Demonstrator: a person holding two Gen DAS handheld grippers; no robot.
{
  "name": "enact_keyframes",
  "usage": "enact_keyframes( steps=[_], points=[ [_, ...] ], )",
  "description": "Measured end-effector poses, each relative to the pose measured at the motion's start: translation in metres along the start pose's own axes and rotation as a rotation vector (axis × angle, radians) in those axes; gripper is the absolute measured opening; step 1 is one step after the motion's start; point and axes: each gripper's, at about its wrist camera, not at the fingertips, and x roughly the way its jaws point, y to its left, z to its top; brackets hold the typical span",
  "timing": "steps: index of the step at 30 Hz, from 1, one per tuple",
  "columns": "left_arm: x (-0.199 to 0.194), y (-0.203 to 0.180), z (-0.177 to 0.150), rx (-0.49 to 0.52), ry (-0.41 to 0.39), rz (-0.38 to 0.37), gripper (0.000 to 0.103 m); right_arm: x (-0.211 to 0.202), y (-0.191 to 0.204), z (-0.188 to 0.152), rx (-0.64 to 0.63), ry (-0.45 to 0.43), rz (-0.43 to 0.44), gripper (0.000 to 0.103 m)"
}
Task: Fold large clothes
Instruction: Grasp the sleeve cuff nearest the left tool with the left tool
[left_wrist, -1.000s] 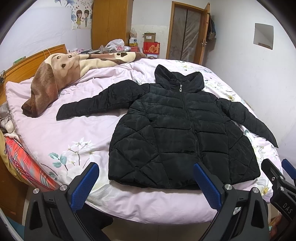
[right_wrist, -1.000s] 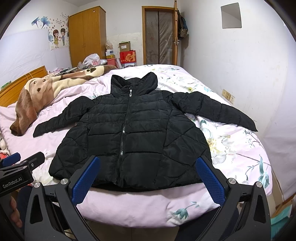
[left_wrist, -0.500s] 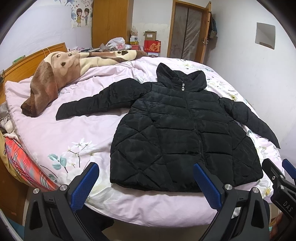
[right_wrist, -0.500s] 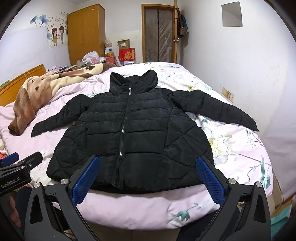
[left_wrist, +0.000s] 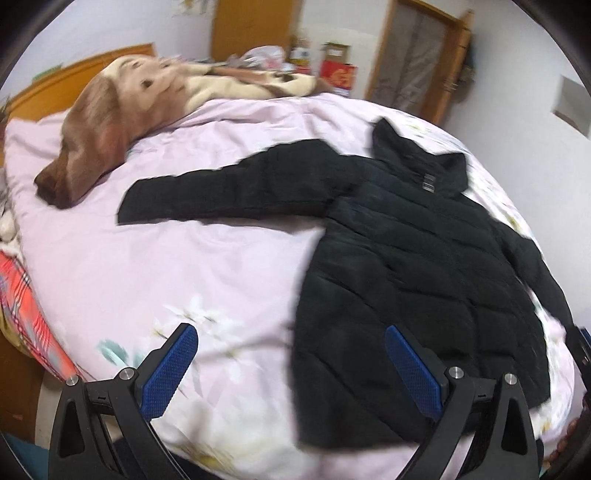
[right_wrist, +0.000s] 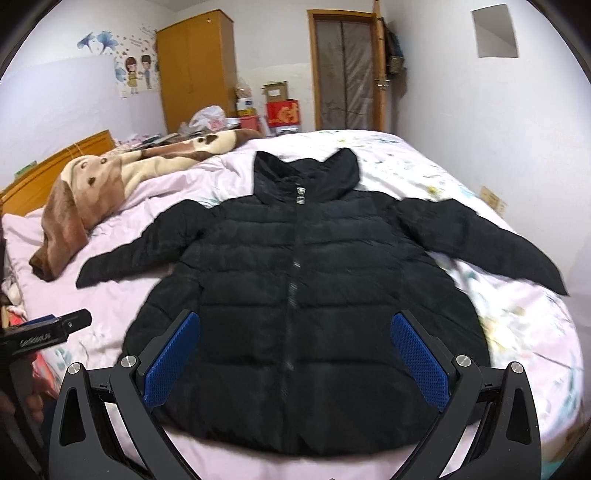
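Left wrist view blurred, jacket (left_wrist: 413, 266) hem behind left tool (left_wrist: 291, 363); quilting smeared

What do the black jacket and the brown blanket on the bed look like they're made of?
The jacket looks like a padded synthetic shell, probably nylon or polyester: puffy quilted panels with a faint sheen and a front zipper. The blanket looks like soft fleece or plush: a matte, fuzzy surface in thick, rounded folds. Blur leaves both uncertain.
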Motion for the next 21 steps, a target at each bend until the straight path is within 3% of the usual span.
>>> enact_keyframes(
  steps=[3, 8, 10, 13, 21],
  points=[
    [0.021, 0.029, 0.019, -0.053, -0.019, 0.057, 0.103, 0.026, 0.011, 0.011, -0.009, -0.001, 0.043, 0.103],
    [0.065, 0.083, 0.051, -0.169, -0.008, 0.033, 0.103, 0.072, 0.038, 0.029, -0.069, 0.035, 0.119, 0.103],
    [0.082, 0.102, 0.061, -0.229, 0.021, 0.043, 0.103, 0.085, 0.05, 0.033, -0.111, 0.045, 0.115, 0.103],
    [0.114, 0.135, 0.08, -0.306, 0.046, 0.137, 0.102, 0.107, 0.068, 0.039, -0.171, 0.062, 0.106, 0.103],
    [0.181, 0.182, 0.113, -0.394, 0.056, 0.159, 0.102, 0.145, 0.101, 0.038, -0.234, 0.099, 0.143, 0.103]
  ],
)
